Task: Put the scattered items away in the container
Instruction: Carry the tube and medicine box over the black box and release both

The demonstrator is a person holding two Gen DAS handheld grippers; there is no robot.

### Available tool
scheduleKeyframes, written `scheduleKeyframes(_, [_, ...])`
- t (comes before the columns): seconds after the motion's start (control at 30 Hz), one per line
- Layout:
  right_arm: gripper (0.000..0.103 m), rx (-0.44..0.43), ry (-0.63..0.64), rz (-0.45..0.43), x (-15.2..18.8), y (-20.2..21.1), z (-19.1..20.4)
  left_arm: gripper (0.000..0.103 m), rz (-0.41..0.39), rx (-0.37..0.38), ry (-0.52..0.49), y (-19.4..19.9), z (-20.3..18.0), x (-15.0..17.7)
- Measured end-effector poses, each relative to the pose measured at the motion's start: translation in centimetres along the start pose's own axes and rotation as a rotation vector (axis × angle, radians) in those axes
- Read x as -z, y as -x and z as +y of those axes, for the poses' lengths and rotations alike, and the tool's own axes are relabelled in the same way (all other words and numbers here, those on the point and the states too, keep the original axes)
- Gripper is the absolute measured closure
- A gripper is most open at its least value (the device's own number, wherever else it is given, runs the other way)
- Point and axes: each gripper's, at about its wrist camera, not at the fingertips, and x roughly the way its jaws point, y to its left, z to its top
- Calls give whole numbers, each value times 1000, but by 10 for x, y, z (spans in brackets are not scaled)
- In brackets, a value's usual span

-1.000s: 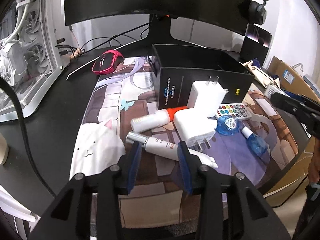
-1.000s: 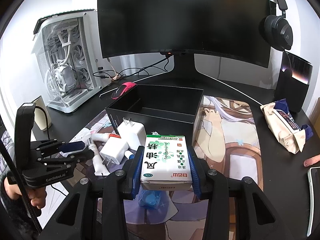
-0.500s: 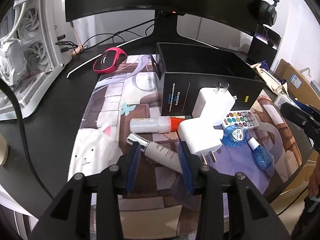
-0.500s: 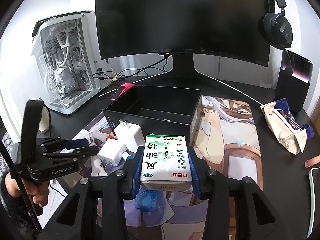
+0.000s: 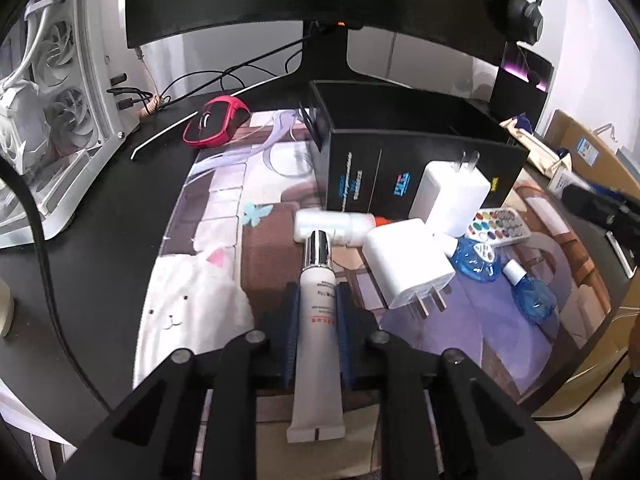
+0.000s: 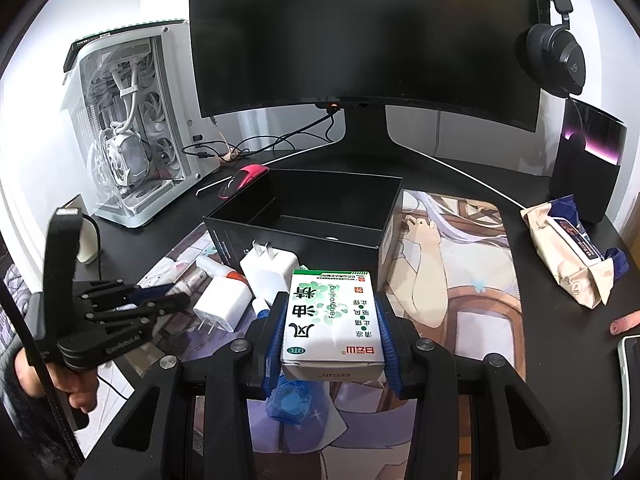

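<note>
While the black open-topped container (image 6: 304, 216) is standing on the printed mat (image 5: 224, 208) of the desk (image 5: 100, 208), the right gripper (image 6: 332, 320) is clamping a white medicine box (image 6: 332, 316) just in front of it. The left gripper (image 5: 316, 320), whose jaws have just been closing, is pinching a white tube (image 5: 318, 320) lengthwise, its silver cap touching a small white bottle (image 5: 332, 226) beside two white chargers (image 5: 408, 264).

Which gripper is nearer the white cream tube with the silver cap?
Left. The left gripper has just closed its jaws on the white cream tube with the silver cap. The right gripper, off to the side, holds the white and green medicine box.
</note>
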Motion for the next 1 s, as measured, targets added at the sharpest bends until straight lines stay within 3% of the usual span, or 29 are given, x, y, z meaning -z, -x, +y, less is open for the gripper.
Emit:
scheduleKeyframes(0.5, [62,3,23,-21,-15,2,5,87,-99,48,-27,34,1,-35])
scheduleKeyframes(1.0, [62,15,44,-2,-40,-12,-1,87,-130,126,-69,31,-10,-78])
